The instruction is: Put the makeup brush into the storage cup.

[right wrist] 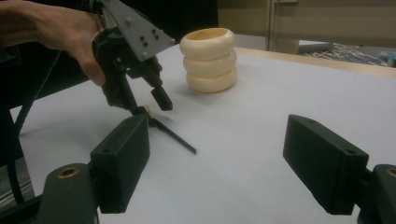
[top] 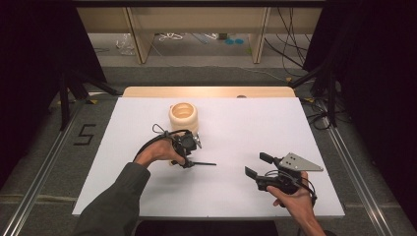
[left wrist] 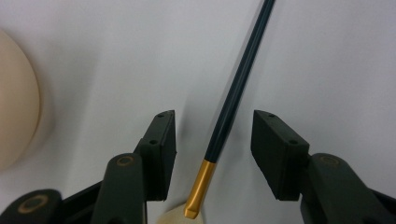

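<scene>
A thin dark stick (top: 202, 163) with a gold collar (left wrist: 201, 179) and a cream end lies on the white board (top: 231, 128). My left gripper (top: 188, 158) points down over its collar end. The jaws stand open on either side of the stick (left wrist: 233, 88), not touching it. Just behind this gripper stands a cream ribbed holder (top: 183, 117), upright with its mouth open. My right gripper (top: 256, 164) hovers open near the board's front right with nothing between its jaws. Its view looks across at the left gripper (right wrist: 150, 106), the stick (right wrist: 175, 135) and the holder (right wrist: 208, 58).
The white board lies on a wooden table whose far edge (top: 206, 91) shows behind it. Dark curtains and stands flank both sides. Cables lie on the floor beyond the table.
</scene>
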A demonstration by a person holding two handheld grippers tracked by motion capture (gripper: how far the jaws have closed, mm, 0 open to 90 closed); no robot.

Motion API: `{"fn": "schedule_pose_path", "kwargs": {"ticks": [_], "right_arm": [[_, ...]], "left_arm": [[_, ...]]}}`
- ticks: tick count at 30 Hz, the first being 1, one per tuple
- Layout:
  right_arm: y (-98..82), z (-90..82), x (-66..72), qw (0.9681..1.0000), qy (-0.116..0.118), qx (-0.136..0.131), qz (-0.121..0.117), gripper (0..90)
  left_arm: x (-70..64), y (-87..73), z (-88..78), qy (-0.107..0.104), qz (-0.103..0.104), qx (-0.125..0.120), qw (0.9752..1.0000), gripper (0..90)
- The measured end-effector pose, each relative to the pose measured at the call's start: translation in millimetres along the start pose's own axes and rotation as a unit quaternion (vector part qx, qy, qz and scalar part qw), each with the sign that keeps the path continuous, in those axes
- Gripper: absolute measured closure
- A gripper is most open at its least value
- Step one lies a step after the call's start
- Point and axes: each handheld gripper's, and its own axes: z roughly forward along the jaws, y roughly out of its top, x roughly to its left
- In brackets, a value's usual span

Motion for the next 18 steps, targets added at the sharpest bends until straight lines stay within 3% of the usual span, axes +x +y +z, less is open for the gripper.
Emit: {"fn": "schedule_pose_path", "kwargs": {"ticks": [18], "right_arm": [[0.0, 0.2, 0.1, 1.0, 0.001, 0.005, 0.0, 24.2]], "left_arm": [[-1.3, 5.7, 3.6, -0.005, 0.013, 0.025, 0.9996, 57.7]]}}
